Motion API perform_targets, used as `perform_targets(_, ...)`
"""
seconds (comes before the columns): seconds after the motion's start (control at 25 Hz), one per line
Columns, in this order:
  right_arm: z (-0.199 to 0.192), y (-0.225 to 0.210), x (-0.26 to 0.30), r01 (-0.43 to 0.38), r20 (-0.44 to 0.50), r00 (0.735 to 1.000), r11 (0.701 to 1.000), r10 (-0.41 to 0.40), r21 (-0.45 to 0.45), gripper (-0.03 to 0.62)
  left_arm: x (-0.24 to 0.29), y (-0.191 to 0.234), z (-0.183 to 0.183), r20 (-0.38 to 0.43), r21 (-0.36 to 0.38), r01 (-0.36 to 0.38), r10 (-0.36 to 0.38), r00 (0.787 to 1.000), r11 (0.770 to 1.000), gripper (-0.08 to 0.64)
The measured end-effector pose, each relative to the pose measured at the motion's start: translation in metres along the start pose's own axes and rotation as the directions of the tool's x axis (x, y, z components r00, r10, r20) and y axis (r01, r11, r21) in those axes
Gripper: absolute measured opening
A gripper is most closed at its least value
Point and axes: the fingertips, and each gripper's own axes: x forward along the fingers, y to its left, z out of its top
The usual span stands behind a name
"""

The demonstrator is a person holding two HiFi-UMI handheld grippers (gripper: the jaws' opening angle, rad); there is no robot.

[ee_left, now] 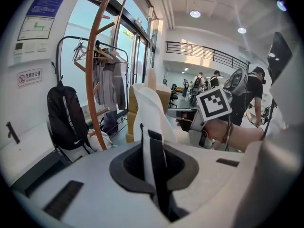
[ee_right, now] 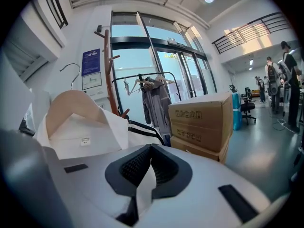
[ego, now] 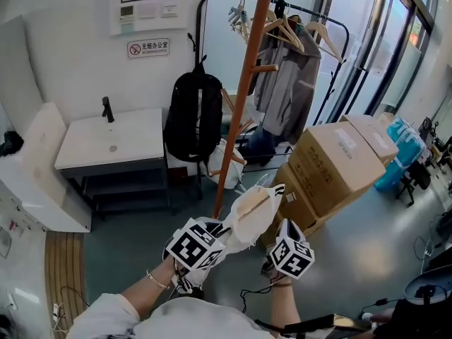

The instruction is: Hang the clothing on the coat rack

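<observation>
The person is carrying a white shirt (ego: 251, 214) in mid-air in front of the body, nothing beneath it but the floor, and is sharing it between both tools so that it is staying spread out, not bunching. The left tongs (ee_left: 151, 151) are pinching a fold of the white cloth, closed almost fully with only the thin fabric between them. The right tongs (ee_right: 146, 175) are likewise clamping down on a flap of the same shirt. The garment is sitting on a wooden hanger (ee_right: 71, 103), whose metal hook (ee_right: 70, 70) is standing free above the collar. Gripping the cloth low on each side is probably leaving that hook clear to catch a peg. The coat rack (ego: 244, 83), an orange-brown pole with short side pegs, is rising from the floor just ahead of the shirt, with a black backpack (ego: 192, 115) hanging just beside it and cardboard boxes (ego: 332, 164) stacked to its right. Both tools are pointing toward the pole, so the shirt is apparently being brought up to it, and the hanging itself is not yet done.
</observation>
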Motion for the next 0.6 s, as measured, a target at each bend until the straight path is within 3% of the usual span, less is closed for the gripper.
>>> perform_targets(0.6, 0.036, -0.005, 0.070, 0.054, 0.041, 0.998, 0.998, -0.056, 0.037, 0.023, 0.032, 0.055, 0.058, 0.010, 0.088, 0.066, -0.067, 0.998, 0.994, 0.020)
